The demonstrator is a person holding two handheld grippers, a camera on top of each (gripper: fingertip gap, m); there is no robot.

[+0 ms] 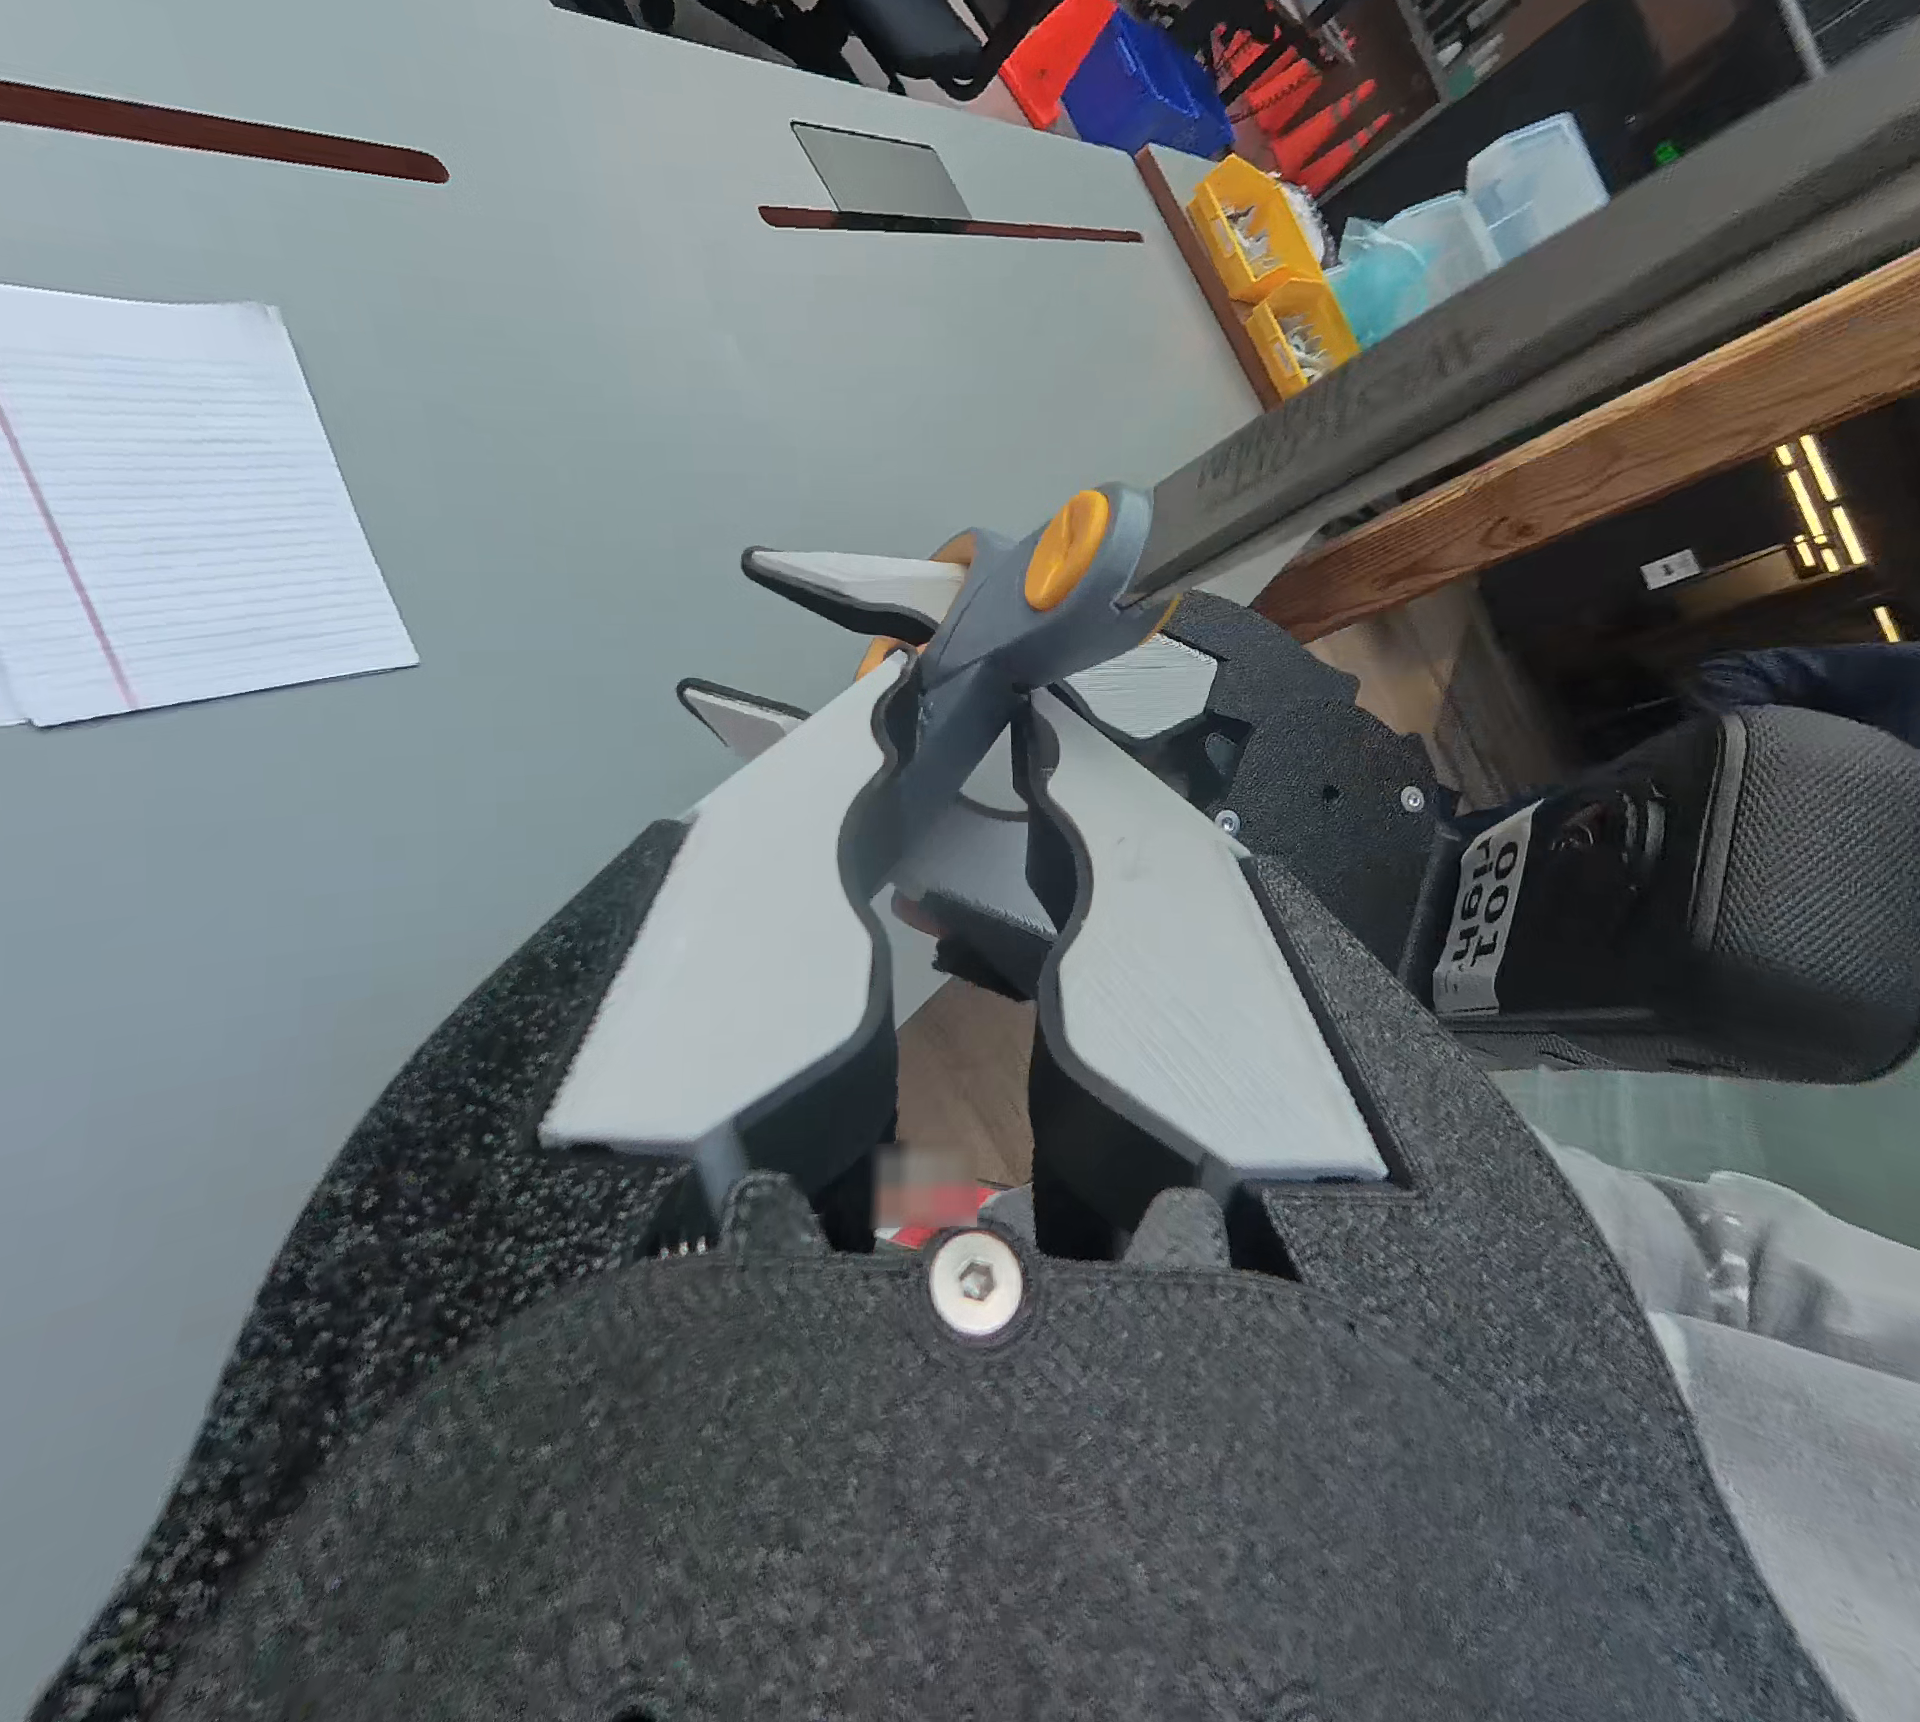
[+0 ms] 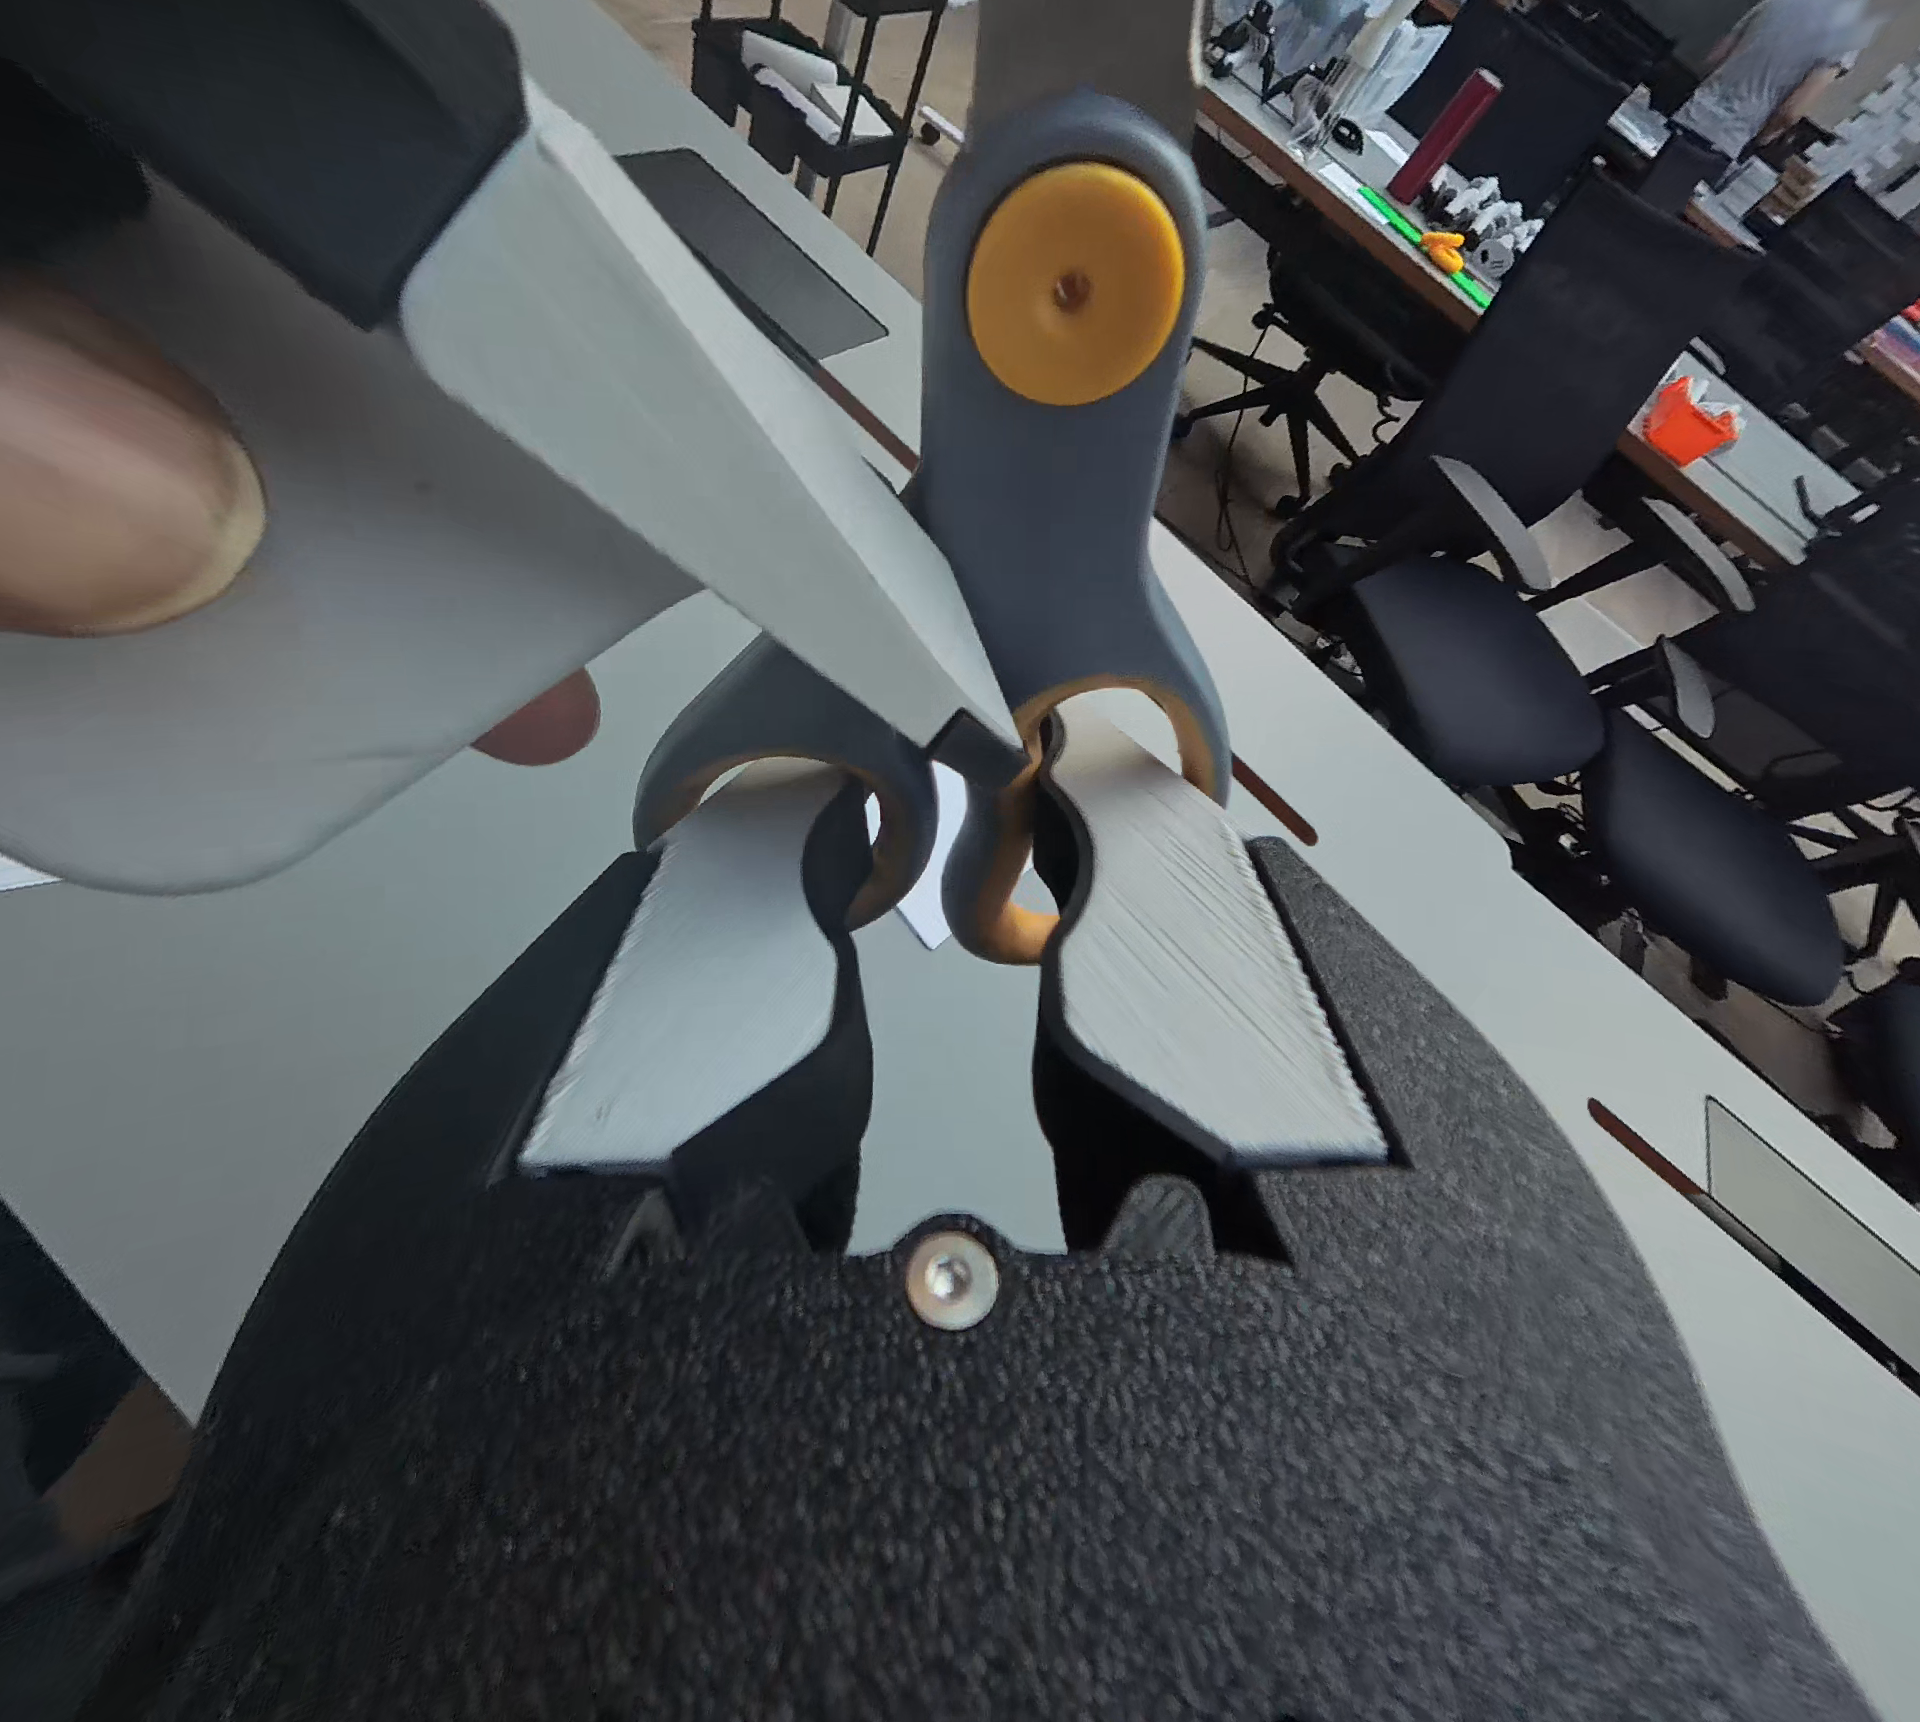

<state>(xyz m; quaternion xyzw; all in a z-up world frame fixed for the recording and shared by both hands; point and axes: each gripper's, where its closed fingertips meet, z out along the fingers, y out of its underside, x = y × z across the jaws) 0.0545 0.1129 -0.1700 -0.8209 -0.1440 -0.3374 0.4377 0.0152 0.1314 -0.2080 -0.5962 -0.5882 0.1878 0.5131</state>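
A pair of scissors [image 1: 961, 716] with grey handles and an orange pivot [image 1: 1065, 550] is held in the air over a pale grey table [image 1: 623, 384]. Its blade [image 1: 1455, 415] points up and to the right. My left gripper [image 1: 966, 696] is shut on the handle shank just below the pivot. My right gripper [image 2: 940, 799] has one finger through each handle loop [image 2: 779, 737], with the loops' inner rims pressed between the fingers. It also shows in the left wrist view [image 1: 748, 633]. The scissors [image 2: 1060, 477] stand upright in the right wrist view, where a left gripper finger [image 2: 675, 446] comes in from the upper left.
Lined paper sheets [image 1: 177, 498] lie on the table to the left. A wooden beam [image 1: 1662, 415] and yellow bins [image 1: 1257, 238] are at the right. Office chairs [image 2: 1558, 685], a black cart [image 2: 831, 31] and cluttered desks [image 2: 1455, 166] stand beyond the table's edge. A person's fingers [image 2: 104, 467] show at left.
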